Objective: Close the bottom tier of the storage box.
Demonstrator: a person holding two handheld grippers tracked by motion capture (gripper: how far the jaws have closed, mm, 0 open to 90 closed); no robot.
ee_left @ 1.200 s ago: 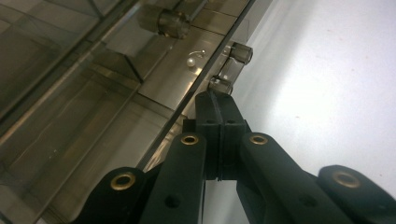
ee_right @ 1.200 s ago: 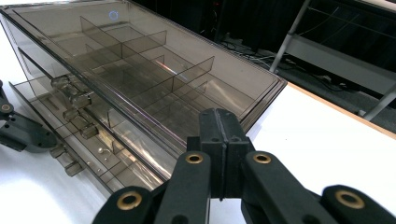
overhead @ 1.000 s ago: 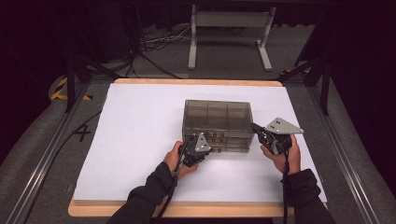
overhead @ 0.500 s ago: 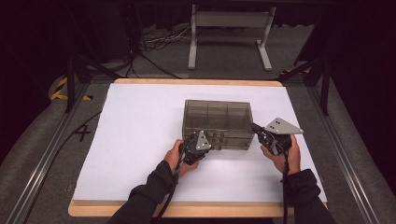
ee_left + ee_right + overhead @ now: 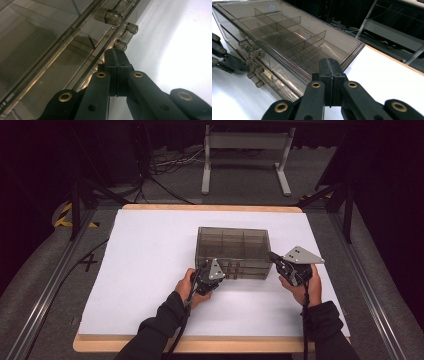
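We work at a table (image 5: 125,345) whose light wooden edge frames a white sheet (image 5: 145,260) covering nearly the whole top. Around it the room is dark: grey carpet (image 5: 35,285) on both sides, metal rails (image 5: 45,290) running along the table's flanks, a yellow-and-black hazard strip (image 5: 64,215) at ten o'clock, loose cables (image 5: 165,167) on the floor at eleven, and a grey metal stand (image 5: 245,157) at twelve o'clock beyond the far edge. A smoky transparent drawer box (image 5: 233,251) sits just right of the sheet's centre, its drawer fronts with small clear knobs (image 5: 110,16) facing us. Our left gripper (image 5: 214,272) is at the box's near left corner, about seven o'clock from it, jaws pressed together on nothing, tips just beside the lowest knob. Our right gripper (image 5: 274,257) is at the near right corner, about four o'clock, jaws likewise fully closed and empty; we cannot tell whether its tip touches the box.
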